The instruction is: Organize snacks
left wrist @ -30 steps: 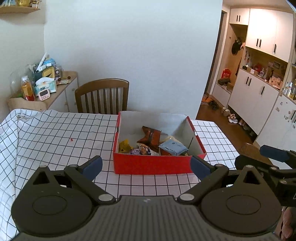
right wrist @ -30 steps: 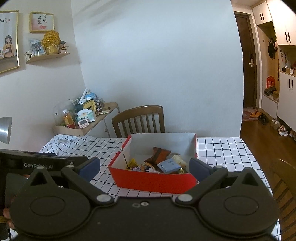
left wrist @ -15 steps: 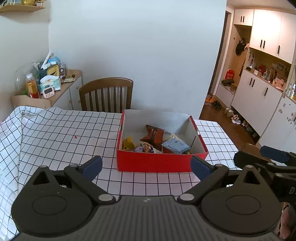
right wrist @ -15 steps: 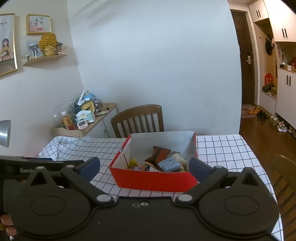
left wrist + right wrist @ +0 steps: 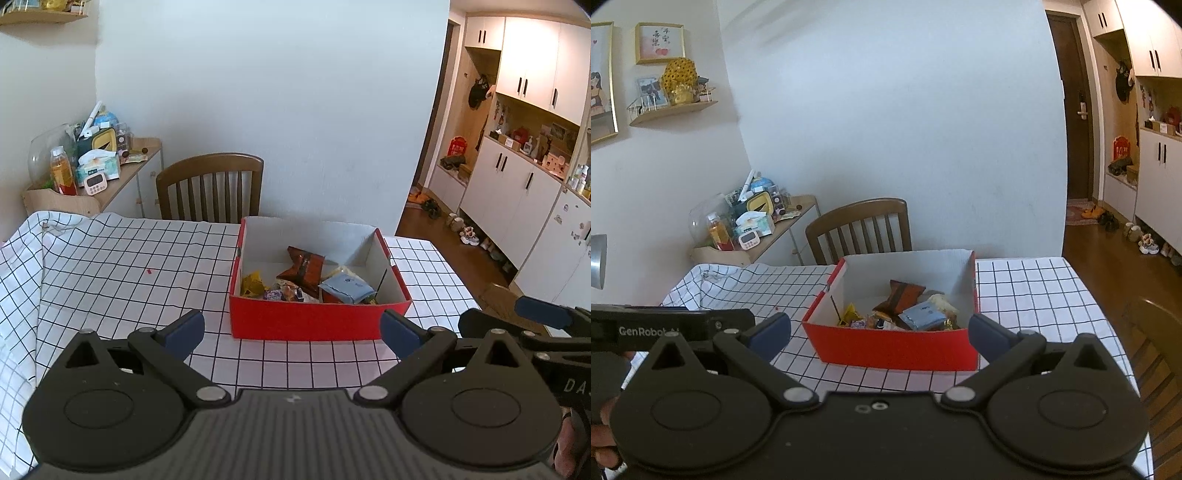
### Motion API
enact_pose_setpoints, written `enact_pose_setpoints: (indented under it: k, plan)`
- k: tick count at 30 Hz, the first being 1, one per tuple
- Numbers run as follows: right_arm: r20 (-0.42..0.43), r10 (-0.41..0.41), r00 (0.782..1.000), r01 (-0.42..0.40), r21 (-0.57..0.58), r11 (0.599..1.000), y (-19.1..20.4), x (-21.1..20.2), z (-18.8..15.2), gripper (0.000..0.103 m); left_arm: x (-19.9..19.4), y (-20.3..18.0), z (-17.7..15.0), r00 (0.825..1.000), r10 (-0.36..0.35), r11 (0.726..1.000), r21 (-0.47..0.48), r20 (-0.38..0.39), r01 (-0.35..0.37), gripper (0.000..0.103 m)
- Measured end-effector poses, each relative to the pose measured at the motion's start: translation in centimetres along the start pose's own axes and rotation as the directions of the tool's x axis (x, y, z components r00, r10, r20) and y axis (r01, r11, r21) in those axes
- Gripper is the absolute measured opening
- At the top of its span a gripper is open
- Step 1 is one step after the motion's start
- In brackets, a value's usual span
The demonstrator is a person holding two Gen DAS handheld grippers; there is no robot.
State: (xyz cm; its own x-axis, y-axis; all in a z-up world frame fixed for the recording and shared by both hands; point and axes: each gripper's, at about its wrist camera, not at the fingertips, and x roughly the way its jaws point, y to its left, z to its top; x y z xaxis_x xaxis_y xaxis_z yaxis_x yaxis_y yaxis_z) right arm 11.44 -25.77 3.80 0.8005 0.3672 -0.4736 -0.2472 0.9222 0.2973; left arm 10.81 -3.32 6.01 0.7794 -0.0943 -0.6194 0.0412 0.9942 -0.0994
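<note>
Snacks sit piled in a red box point(image 5: 306, 323) with white inner walls, at the centre of both frames, on a table covered by a white cloth with a black grid point(image 5: 110, 266). Among them are a brown-orange packet point(image 5: 303, 266), a pale blue packet point(image 5: 347, 288) and a yellow wrapper point(image 5: 252, 283). The left gripper point(image 5: 291, 330) fills the bottom of its view, its blue-tipped fingers spread wide and holding nothing, short of the box. The right gripper point(image 5: 879, 330) is likewise spread and empty, near the box's front wall. A wooden chair point(image 5: 210, 186) stands behind the table.
</note>
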Motion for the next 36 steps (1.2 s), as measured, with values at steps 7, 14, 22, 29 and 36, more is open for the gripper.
enact_pose_setpoints:
  k: [7, 14, 22, 29, 36]
  plan:
    - [0.008, -0.017, 1.000, 0.017, 0.004, 1.000, -0.35, -0.02, 0.25, 0.103, -0.49, -0.24, -0.24, 1.000, -0.008, 1.000, 0.009, 0.004, 0.008, 0.102]
    - [0.006, -0.014, 1.000, 0.014, 0.004, 1.000, -0.52, -0.06, 0.18, 0.103, -0.78, -0.56, -0.33, 1.000, -0.012, 1.000, 0.013, 0.004, 0.012, 0.102]
    - [0.001, -0.006, 1.000, 0.006, 0.002, 1.000, -0.59, -0.04, 0.11, 0.103, -0.98, -0.68, -0.40, 1.000, -0.010, 1.000, 0.014, 0.006, 0.010, 0.102]
    - [-0.004, 0.000, 1.000, 0.000, 0.001, 1.000, -0.71, 0.05, 0.11, 0.103, -0.95, -0.73, -0.47, 1.000, -0.009, 1.000, 0.007, -0.006, 0.009, 0.102]
    - [-0.016, -0.001, 1.000, 0.001, 0.006, 1.000, -0.86, 0.18, -0.03, 0.103, -0.59, -0.84, -0.65, 1.000, -0.011, 1.000, 0.002, -0.022, 0.011, 0.102]
